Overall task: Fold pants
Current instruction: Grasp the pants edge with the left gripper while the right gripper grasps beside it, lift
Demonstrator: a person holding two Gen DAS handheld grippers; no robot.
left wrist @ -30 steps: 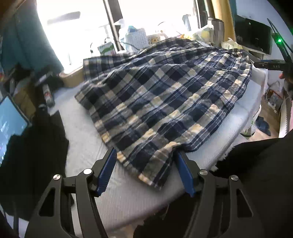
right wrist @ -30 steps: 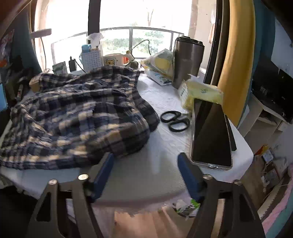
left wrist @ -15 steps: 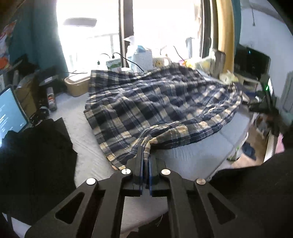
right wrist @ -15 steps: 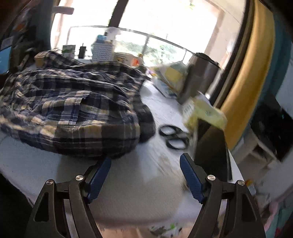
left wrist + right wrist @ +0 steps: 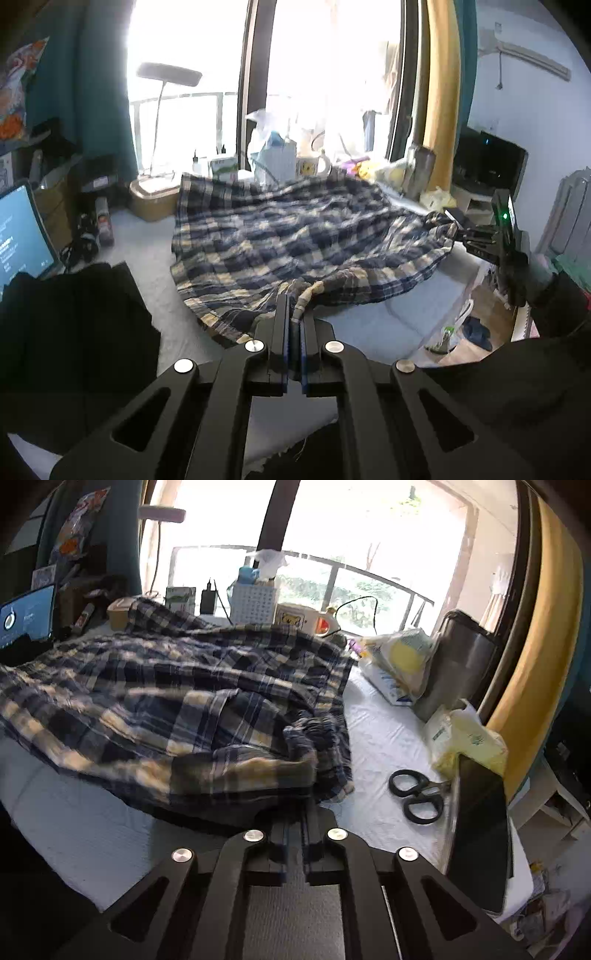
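Two views share one white padded surface point(image 5: 140, 258) set before a bright window. At its left edge lie a lit laptop screen point(image 5: 20, 236) and black cloth point(image 5: 74, 332). Blue-and-cream plaid pants point(image 5: 295, 240) spread across the middle; the left hand-held gripper point(image 5: 293, 314) is clamped on their near hem, the right hand-held gripper point(image 5: 295, 812) on their bunched near-right edge. Only the right wrist view shows black-handled scissors point(image 5: 417, 794) and a dark tablet point(image 5: 480, 842) at the right edge.
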